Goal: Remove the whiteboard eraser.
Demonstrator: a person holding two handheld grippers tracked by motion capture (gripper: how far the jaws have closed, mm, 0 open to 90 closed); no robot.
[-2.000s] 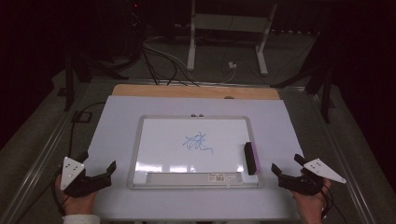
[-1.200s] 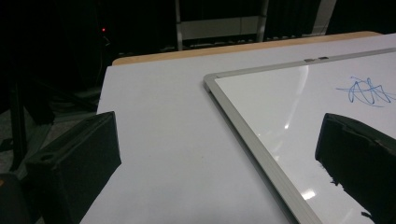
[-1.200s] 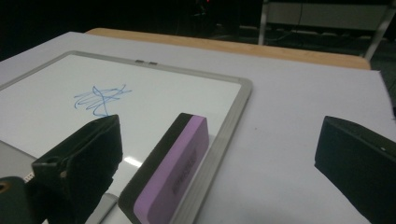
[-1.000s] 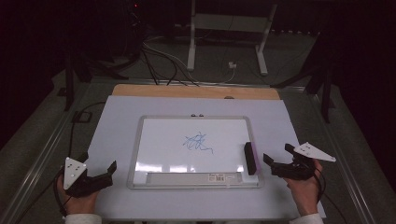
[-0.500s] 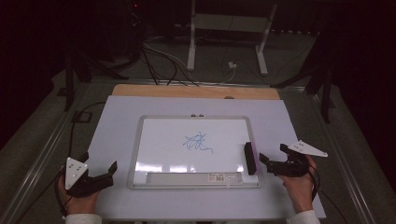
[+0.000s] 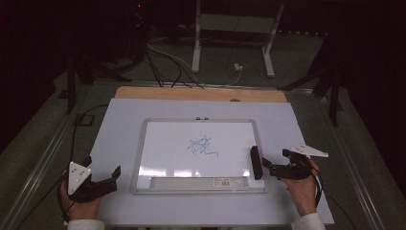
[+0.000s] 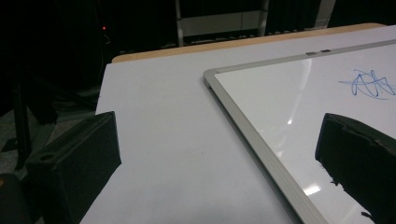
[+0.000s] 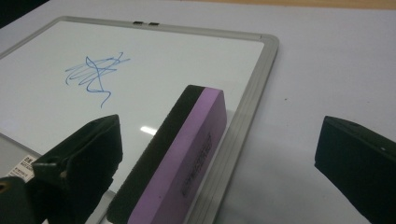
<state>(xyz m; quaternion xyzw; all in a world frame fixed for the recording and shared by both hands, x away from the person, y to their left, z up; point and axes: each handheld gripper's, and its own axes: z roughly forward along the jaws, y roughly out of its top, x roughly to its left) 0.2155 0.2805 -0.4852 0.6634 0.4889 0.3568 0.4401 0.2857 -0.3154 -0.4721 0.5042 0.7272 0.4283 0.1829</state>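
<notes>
A whiteboard [image 6: 143,158] with a silver frame lies on the white table cover, a blue scribble [image 6: 203,146] near its middle. A purple eraser with a black felt side [image 6: 256,162] rests on the board's right edge. My right gripper [image 6: 275,161] is open just right of it, jaws pointing at it. In the right gripper view the eraser [image 8: 187,154] lies between the spread jaws, untouched, with the scribble [image 8: 95,74] beyond it. My left gripper [image 6: 103,168] is open and holds nothing, off the board's near left corner. In the left gripper view the board's frame [image 7: 243,116] runs between the jaws.
The white cover [image 6: 306,124] tops a wooden table whose far edge [image 6: 201,94] shows. Behind it, cables and a white stand [image 6: 196,43] sit on the dark floor. A label strip [image 6: 225,182] runs along the board's near tray.
My right gripper has moved left across the cover, from the table's right edge up to the eraser. The left gripper has stayed put.
</notes>
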